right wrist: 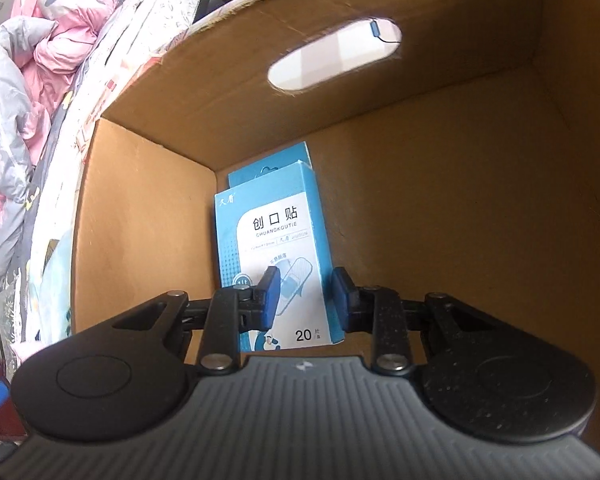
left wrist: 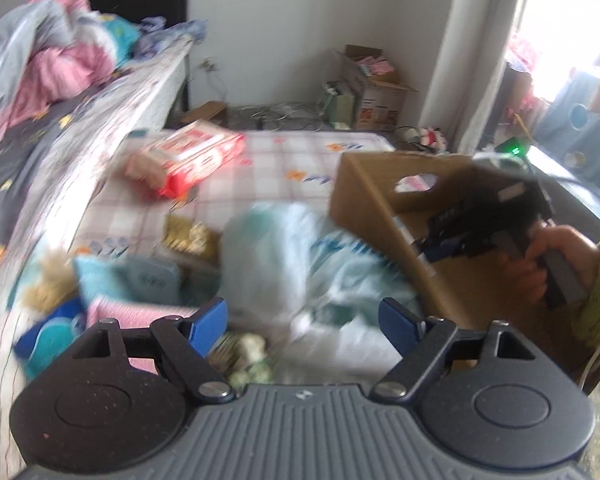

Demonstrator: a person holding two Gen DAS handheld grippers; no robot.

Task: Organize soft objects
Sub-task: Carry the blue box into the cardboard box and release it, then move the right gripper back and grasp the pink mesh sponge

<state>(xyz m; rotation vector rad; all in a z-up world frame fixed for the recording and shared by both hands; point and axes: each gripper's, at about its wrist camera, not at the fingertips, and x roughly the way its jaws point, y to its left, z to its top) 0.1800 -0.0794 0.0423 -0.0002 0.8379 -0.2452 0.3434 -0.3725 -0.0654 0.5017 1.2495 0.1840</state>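
My left gripper (left wrist: 304, 326) is open and empty above a pale blue plastic pack (left wrist: 296, 256) lying on the checked mattress (left wrist: 284, 156). A red and white pack (left wrist: 188, 156) lies farther back. Small soft items (left wrist: 100, 280) are heaped at the left. My right gripper (right wrist: 306, 300) is inside the cardboard box (right wrist: 440, 200), its jaws open on either side of a blue plaster box (right wrist: 276, 248) that leans in the box's corner; the fingers do not clamp it. The right gripper also shows in the left wrist view (left wrist: 440, 240), reaching into the cardboard box (left wrist: 364, 200).
A bed with a pink and grey quilt (left wrist: 40, 60) rises at the left. An open carton (left wrist: 372, 84) and cables lie by the far wall. A bright window (left wrist: 560, 40) is at the right. The box wall has an oval handle hole (right wrist: 334, 54).
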